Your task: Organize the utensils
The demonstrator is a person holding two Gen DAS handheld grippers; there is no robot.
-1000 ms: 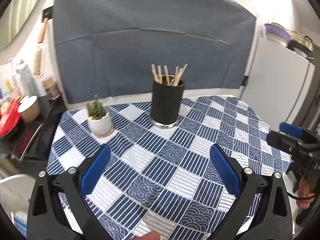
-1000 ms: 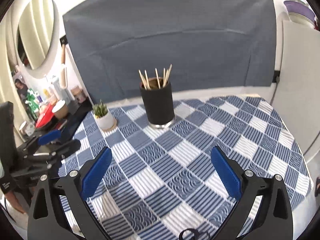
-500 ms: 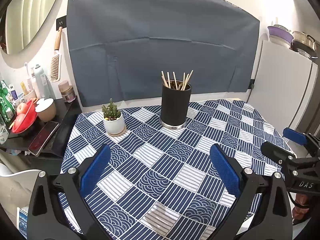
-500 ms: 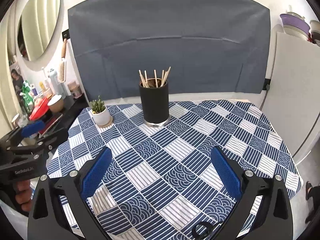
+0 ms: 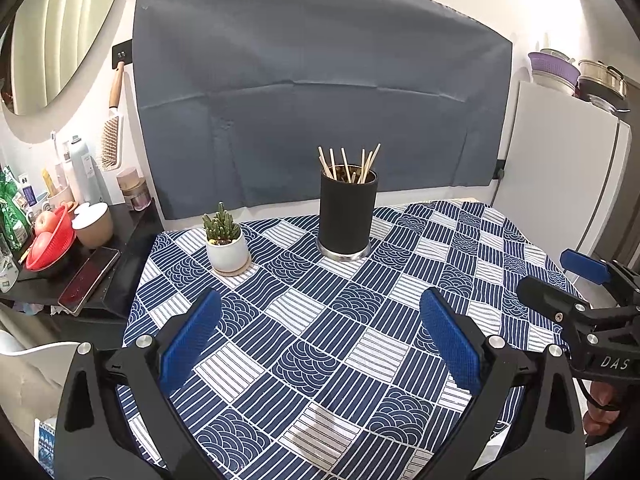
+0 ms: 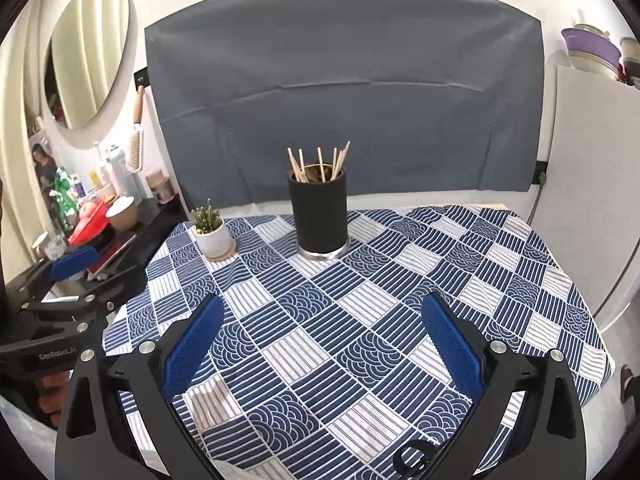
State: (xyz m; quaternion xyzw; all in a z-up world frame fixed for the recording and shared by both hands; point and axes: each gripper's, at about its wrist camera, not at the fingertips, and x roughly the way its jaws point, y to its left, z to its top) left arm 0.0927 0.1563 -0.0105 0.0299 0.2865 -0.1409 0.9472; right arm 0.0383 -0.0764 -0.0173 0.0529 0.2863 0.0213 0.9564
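A black cylindrical holder (image 5: 346,214) (image 6: 319,216) stands at the back middle of the table with several wooden chopsticks (image 5: 347,163) (image 6: 319,161) upright in it. My left gripper (image 5: 320,312) is open and empty, held above the near part of the blue-and-white checked tablecloth (image 5: 360,320). My right gripper (image 6: 322,312) is open and empty too, above the cloth (image 6: 360,300). Each gripper also shows in the other's view: the right one at the right edge (image 5: 560,280), the left one at the left edge (image 6: 88,268).
A small cactus in a white pot (image 5: 225,242) (image 6: 210,233) stands left of the holder. A dark side shelf (image 5: 80,280) on the left holds a red basket, a cup and bottles. A white cabinet (image 5: 560,184) stands to the right. A grey cloth (image 5: 320,100) hangs behind.
Both grippers have pulled back and up from the table, so the holder looks smaller and farther. Both stay open and empty.
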